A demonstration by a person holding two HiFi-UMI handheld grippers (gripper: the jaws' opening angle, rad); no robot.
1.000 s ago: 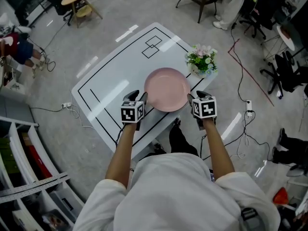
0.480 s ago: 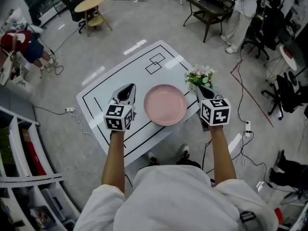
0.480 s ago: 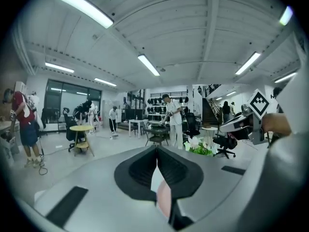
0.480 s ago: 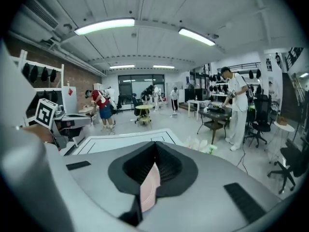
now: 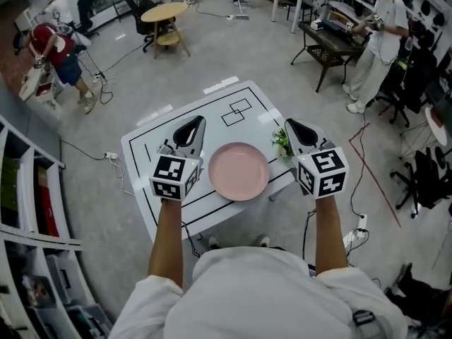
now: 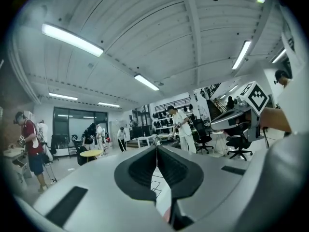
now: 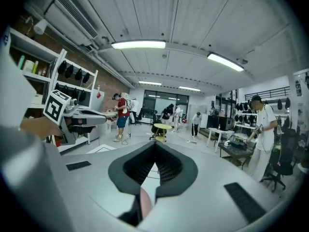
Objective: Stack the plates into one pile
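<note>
A single pink plate [image 5: 238,171] lies on the white table [image 5: 157,136], with no other plate in sight. My left gripper [image 5: 198,121] is held up in the air to the plate's left, jaws together and nothing in them. To the plate's right, my right gripper [image 5: 288,123] hangs the same way, shut and empty. The left gripper view shows its closed jaws [image 6: 156,148] pointing level across the room, and the right gripper view shows the same [image 7: 155,144]. A sliver of pink plate [image 7: 145,199] shows below the right jaws.
A small pot of flowers [image 5: 281,141] stands at the table's right edge, beside the right gripper. Black lines are marked on the tabletop. Around the table are a round wooden table [image 5: 164,13], a black bench [image 5: 330,42], shelving [image 5: 28,210], floor cables and several people.
Both grippers have lifted from the plate's left and right rims, moved apart and shut. The plate stays on the table. The head view has pulled back.
</note>
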